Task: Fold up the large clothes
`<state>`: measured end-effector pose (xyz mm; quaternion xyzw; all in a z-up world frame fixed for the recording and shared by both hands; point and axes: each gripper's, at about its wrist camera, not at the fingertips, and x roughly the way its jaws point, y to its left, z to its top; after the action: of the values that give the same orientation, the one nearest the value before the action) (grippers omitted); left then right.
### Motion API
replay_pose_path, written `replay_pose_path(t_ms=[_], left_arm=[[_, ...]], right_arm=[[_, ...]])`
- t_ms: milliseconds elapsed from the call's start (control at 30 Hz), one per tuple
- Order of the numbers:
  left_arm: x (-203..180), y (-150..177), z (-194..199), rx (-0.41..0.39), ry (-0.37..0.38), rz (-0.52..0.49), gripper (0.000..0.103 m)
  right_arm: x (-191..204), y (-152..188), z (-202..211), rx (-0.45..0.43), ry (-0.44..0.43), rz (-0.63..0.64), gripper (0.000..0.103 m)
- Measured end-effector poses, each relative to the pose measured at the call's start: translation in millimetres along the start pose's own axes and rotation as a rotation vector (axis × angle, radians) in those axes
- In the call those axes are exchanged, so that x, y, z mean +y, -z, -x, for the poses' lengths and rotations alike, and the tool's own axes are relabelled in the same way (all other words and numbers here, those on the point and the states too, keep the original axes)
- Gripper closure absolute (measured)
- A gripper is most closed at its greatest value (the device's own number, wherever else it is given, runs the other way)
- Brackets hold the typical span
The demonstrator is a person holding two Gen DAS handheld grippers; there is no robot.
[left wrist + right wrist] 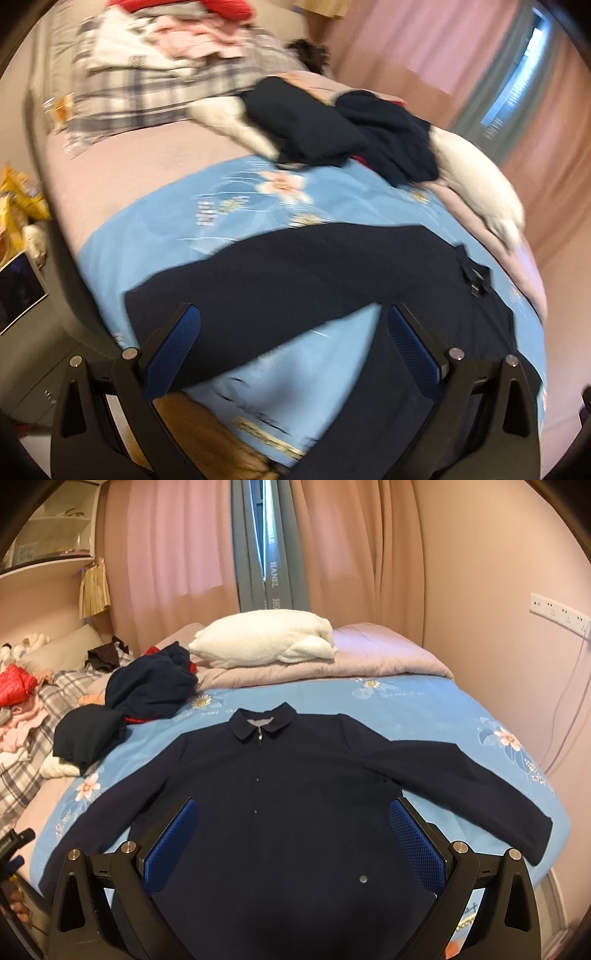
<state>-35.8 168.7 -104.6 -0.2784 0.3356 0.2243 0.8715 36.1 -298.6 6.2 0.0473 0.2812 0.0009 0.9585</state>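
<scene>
A dark navy jacket (288, 797) with collar and front zip lies spread flat, front up, on a light blue flowered sheet (424, 709), sleeves out to both sides. My right gripper (291, 812) is open above the jacket's lower front, holding nothing. In the left wrist view my left gripper (291, 321) is open and empty over the jacket's left sleeve (258, 277), which runs across the blue sheet (221, 206). That view is blurred.
A heap of dark navy clothes (147, 690) lies at the sheet's far left, also in the left wrist view (332, 125). A white folded blanket (266, 638) sits on a pink quilt (388, 653) behind. Plaid bedding with mixed clothes (147, 66) lies beyond. Curtains (351, 554) hang behind the bed.
</scene>
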Motion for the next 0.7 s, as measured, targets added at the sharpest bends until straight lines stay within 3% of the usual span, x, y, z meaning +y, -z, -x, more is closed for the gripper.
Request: replay_pose_path(t_ms=[333, 433, 600, 700], left_arm=[[104, 7, -41, 0.072, -0.127, 0.268, 0.003], [126, 21, -53, 0.131, -0.08, 0.338, 0.003], [136, 37, -55, 0.118, 0.053, 0.396, 0.004], [131, 39, -63, 0.141, 0.045, 0.378, 0.01]], right_arm=[[9, 1, -6, 0.029, -0.015, 0.042, 0.001], [11, 1, -9, 0.039, -0.019, 0.046, 0.001], [13, 1, -11, 0.039, -0.02, 0.065, 0.001], [11, 2, -13, 0.041, -0.017, 0.053, 0.001]])
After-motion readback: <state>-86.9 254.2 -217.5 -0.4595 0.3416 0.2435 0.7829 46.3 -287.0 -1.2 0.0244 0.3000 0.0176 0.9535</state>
